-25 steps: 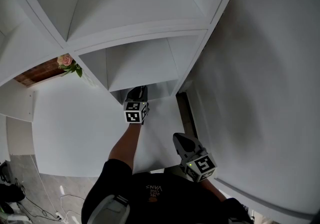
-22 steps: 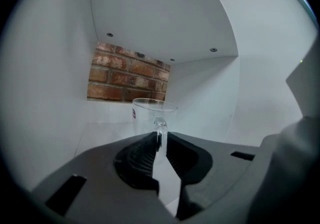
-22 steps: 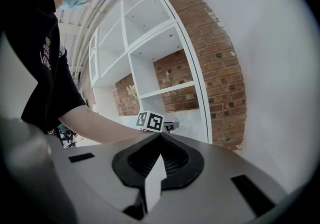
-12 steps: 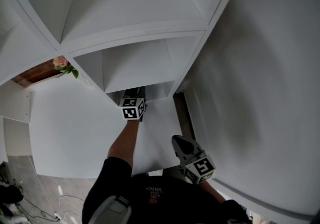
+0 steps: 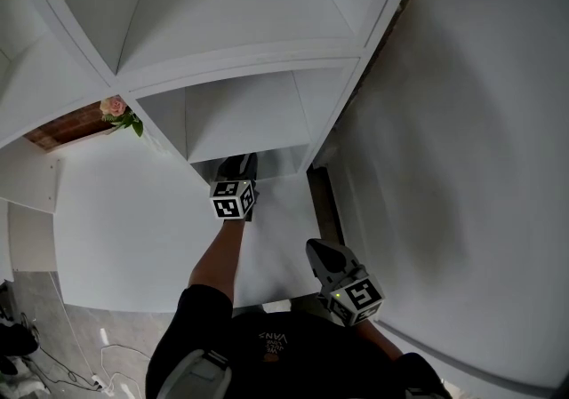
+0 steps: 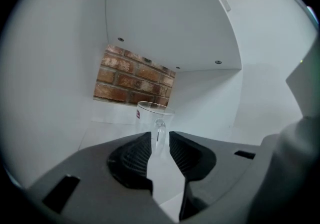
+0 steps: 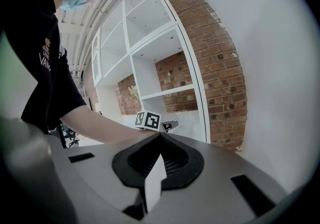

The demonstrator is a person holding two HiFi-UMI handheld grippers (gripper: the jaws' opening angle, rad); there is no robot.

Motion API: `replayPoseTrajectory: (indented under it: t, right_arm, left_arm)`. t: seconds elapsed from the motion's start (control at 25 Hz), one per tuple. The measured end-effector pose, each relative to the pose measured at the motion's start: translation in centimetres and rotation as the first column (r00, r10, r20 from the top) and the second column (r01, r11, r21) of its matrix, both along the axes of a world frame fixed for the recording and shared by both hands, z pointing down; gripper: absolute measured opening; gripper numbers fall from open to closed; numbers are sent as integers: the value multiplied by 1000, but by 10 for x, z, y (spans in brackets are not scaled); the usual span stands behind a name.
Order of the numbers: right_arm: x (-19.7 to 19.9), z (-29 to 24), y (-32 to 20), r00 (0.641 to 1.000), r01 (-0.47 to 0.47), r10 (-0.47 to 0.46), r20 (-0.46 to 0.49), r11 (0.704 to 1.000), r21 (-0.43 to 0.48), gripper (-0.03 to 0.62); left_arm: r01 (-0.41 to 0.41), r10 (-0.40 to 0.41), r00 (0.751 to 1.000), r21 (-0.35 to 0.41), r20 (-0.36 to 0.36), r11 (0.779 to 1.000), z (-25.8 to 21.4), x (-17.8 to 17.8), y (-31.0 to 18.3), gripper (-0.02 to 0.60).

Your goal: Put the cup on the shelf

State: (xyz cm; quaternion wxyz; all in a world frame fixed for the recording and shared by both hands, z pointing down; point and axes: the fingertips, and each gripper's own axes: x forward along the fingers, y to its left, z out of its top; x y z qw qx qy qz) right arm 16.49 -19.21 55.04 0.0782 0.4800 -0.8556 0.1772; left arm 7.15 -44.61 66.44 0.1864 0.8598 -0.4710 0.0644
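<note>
Cup (image 6: 150,113) stands upright on shelf (image 6: 100,135), handle facing the parted left gripper (image 6: 160,134).

I've got a pink flower (image 5: 114,107) with green leaves at left in head view, at the edge of a patch of red brick wall (image 5: 64,131). Same brick wall shows at the back in left gripper view (image 6: 132,76) and runs up the right side in right gripper view (image 7: 220,63). Plain white wall (image 5: 471,148) takes the whole right of head view. Grey floor (image 5: 44,326) bottom left, thin cables (image 5: 71,377) lying on it.
</note>
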Motion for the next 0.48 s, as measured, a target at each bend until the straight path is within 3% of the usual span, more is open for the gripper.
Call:
replayPoseTrajectory:
  t: [0.48]
  right_arm:
    - [-3,-32,1,998,59,-59,4,997,40,0]
  left_arm:
    - [-4,1,999,73,38,997,-58,-8,41,94]
